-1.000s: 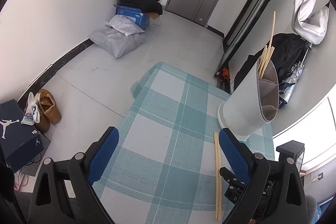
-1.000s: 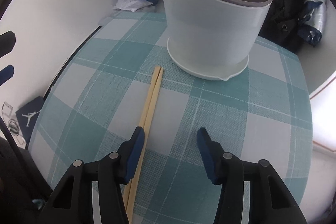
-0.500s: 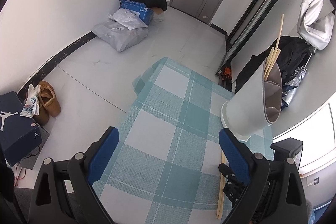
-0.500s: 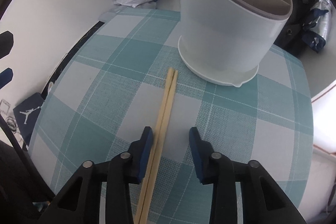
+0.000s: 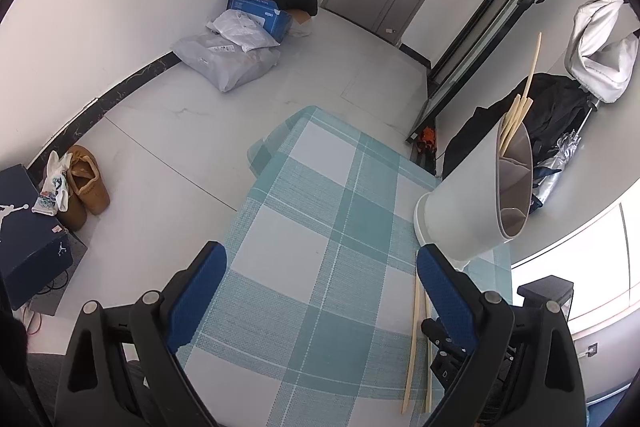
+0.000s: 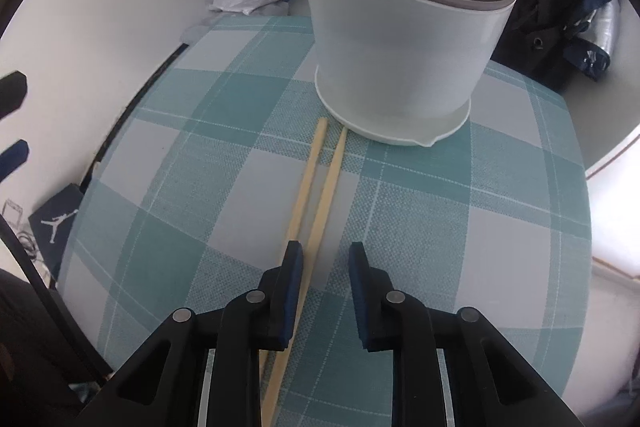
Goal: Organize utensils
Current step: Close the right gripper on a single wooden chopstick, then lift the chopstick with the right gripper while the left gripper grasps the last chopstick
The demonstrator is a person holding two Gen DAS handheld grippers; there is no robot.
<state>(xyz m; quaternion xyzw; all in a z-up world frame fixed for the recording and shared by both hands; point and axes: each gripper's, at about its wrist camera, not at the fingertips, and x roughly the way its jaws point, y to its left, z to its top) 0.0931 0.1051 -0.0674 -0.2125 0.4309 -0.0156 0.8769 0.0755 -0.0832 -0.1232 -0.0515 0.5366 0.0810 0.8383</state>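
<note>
Two wooden chopsticks (image 6: pixel 322 183) lie side by side, a little apart, on the teal checked tablecloth (image 6: pixel 460 227), their far tips at the base of a white divided utensil holder (image 6: pixel 400 39). My right gripper (image 6: pixel 325 254) is low over them, jaws partly open, with one chopstick between the fingers and the other under the left finger. My left gripper (image 5: pixel 320 263) is open and empty above the cloth. In the left wrist view the chopsticks (image 5: pixel 414 327) lie by its right finger, and the holder (image 5: pixel 468 203) has several chopsticks (image 5: pixel 520 107) standing in it.
The table's left edge (image 5: pixel 240 211) drops to a grey floor with shoes (image 5: pixel 84 183), a dark shoebox (image 5: pixel 28 235) and parcel bags (image 5: pixel 228 59). Dark clothes and a bag (image 6: pixel 560 7) lie behind the holder. The right gripper's body (image 5: pixel 544 299) shows at the left wrist view's right edge.
My right gripper has moved right over the chopsticks and narrowed its jaws. The two chopsticks have spread slightly apart. The left gripper has risen a little, still open.
</note>
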